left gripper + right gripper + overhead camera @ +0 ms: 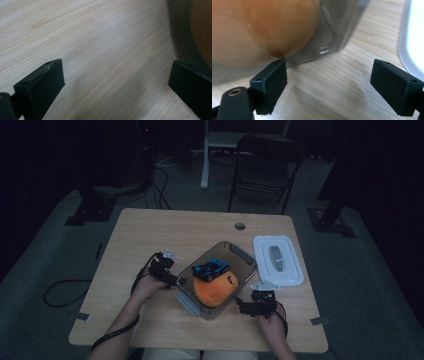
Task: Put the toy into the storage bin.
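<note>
From above I see the clear container (218, 279) between my left gripper (170, 279) and right gripper (245, 306), holding a blue toy car (211, 269) and orange plush (215, 290). Both jaw pairs stand apart, empty; the right gripper view shows the white lid (412, 45) beside its far jaw.

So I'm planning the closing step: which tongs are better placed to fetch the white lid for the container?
Probably the right tongs. They sit open by the clear container's near right corner, and the white lid lies just beyond them on the table. The left tongs, also open, are across the container from it.
</note>
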Demonstrator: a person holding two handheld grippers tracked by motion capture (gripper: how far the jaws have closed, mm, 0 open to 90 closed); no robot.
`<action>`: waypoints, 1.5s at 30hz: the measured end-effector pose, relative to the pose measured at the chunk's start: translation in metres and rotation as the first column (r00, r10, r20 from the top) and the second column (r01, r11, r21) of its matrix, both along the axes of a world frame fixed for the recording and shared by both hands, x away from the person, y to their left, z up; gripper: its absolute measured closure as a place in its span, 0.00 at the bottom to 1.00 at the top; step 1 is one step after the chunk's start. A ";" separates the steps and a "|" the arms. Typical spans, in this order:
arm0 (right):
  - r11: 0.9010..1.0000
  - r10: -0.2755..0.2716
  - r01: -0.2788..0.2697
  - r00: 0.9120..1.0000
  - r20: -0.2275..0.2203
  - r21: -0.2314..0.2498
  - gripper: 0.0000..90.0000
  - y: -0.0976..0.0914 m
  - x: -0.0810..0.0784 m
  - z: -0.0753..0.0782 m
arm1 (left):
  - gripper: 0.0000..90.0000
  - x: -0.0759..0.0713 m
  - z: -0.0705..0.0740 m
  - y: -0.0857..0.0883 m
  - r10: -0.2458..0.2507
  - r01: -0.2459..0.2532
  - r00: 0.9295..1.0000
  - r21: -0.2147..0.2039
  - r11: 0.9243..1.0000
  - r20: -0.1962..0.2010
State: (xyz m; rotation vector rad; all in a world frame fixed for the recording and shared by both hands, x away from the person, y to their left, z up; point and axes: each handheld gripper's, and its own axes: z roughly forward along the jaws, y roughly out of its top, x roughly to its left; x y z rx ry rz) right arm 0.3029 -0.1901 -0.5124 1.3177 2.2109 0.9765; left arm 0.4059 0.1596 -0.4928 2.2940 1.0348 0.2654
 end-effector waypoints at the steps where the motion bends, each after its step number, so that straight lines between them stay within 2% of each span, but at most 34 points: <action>1: 1.000 -0.003 0.003 1.000 0.002 -0.002 0.15 -0.001 0.000 0.000 | 0.01 -0.002 -0.001 0.000 -0.008 0.008 1.000 -0.006 1.000 -0.007; 7: 1.000 0.000 0.000 1.000 0.000 -0.011 0.15 -0.003 0.002 0.000 | 0.01 -0.010 -0.004 0.000 -0.009 0.008 1.000 -0.032 0.999 -0.008; 13: 1.000 -0.003 0.003 1.000 0.002 -0.001 0.16 0.000 0.011 -0.001 | 0.01 -0.020 -0.002 -0.001 -0.024 0.024 1.000 -0.018 1.000 0.003; 18: 1.000 0.007 -0.007 1.000 0.011 -0.007 0.17 0.004 0.018 -0.002 | 0.01 -0.032 -0.002 -0.003 -0.040 0.041 0.999 -0.034 0.999 0.014; 22: 1.000 0.028 -0.028 1.000 0.003 0.007 0.18 0.006 0.023 -0.002 | 0.01 -0.038 -0.001 -0.001 -0.025 0.025 0.999 -0.019 0.999 0.035; 26: 0.998 0.056 -0.056 0.998 0.015 -0.004 0.19 0.010 0.026 -0.003 | 0.01 -0.042 0.001 0.000 -0.011 0.012 0.999 -0.020 1.000 0.037; 29: 0.999 0.053 -0.053 0.998 0.029 -0.012 0.20 0.013 0.028 -0.004 | 0.01 -0.043 0.002 0.001 -0.009 0.009 0.999 -0.019 1.000 0.038; 31: 0.999 0.053 -0.052 0.998 0.034 -0.015 0.20 0.015 0.030 -0.003 | 0.01 -0.043 0.001 0.003 -0.007 0.008 0.999 -0.034 0.999 0.036; 34: 0.999 0.042 -0.041 0.999 0.034 -0.021 0.20 0.014 0.030 -0.003 | 0.01 -0.044 -0.002 0.005 -0.012 0.014 1.000 -0.092 0.996 0.022; 36: 0.999 0.034 -0.033 0.998 0.045 -0.024 0.20 0.012 0.029 -0.002 | 0.01 -0.045 -0.003 0.003 -0.023 0.025 1.000 -0.101 0.995 0.018; 39: 1.000 0.006 -0.006 0.999 0.043 -0.005 0.19 0.005 0.030 0.001 | 0.01 -0.045 -0.002 -0.002 -0.036 0.038 0.999 -0.074 0.997 0.031; 43: 0.999 -0.048 0.050 0.995 0.086 -0.016 0.16 -0.007 0.027 0.011 | 0.01 -0.045 -0.004 -0.002 -0.034 0.037 0.998 -0.055 0.998 0.053; 45: 0.997 -0.079 0.079 0.992 0.096 0.001 0.16 -0.017 0.025 0.016 | 0.01 -0.045 -0.004 -0.002 -0.029 0.033 0.997 -0.049 0.998 0.075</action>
